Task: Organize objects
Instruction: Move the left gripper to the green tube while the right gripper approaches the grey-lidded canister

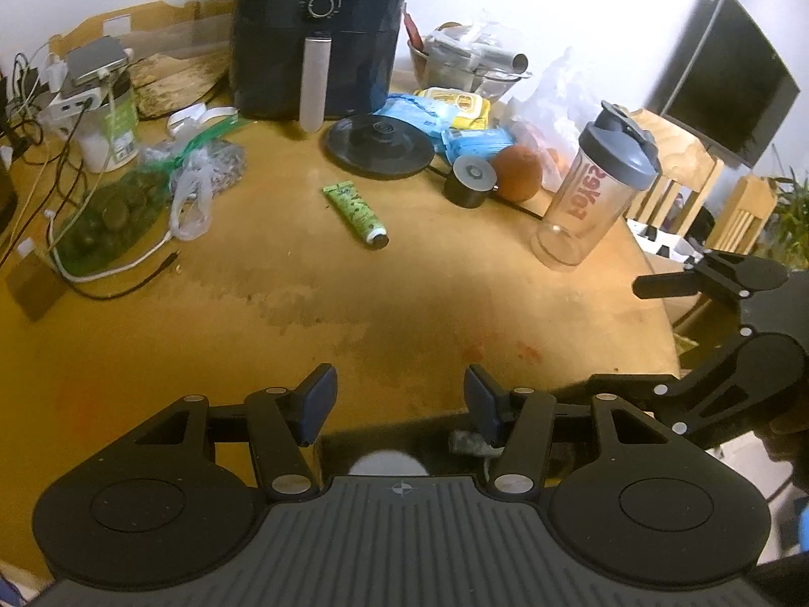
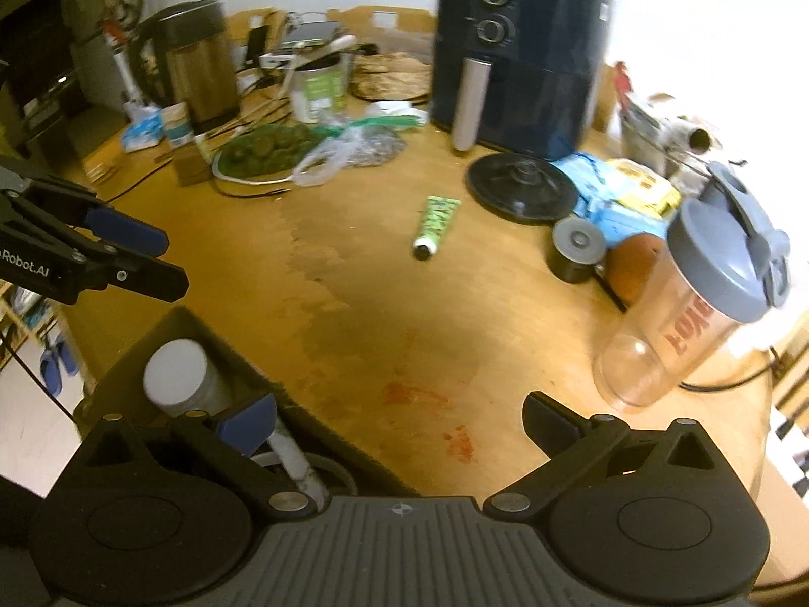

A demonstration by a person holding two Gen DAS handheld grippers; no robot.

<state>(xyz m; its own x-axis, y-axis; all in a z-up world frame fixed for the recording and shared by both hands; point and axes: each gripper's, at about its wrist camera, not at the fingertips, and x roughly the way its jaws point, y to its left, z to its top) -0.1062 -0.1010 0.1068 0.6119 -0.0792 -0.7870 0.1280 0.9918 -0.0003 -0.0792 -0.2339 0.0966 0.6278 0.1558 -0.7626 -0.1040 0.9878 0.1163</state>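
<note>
A green tube (image 1: 355,211) with a black cap lies on the wooden table (image 1: 354,293); it also shows in the right wrist view (image 2: 435,226). A clear shaker bottle (image 1: 596,187) with a grey lid stands at the right, and shows in the right wrist view (image 2: 692,298). A dark bin (image 2: 202,349) at the table's near edge holds a white-lidded jar (image 2: 177,377). My left gripper (image 1: 399,399) is open and empty above the near edge. My right gripper (image 2: 399,420) is open and empty over the bin's corner and table edge.
A black air fryer (image 1: 323,30) stands at the back. A black round kettle base (image 1: 379,144), a small black cylinder (image 1: 470,179), an orange (image 1: 518,172), blue and yellow packets (image 1: 455,111), plastic bags (image 1: 151,187) and cables (image 1: 30,126) crowd the back half.
</note>
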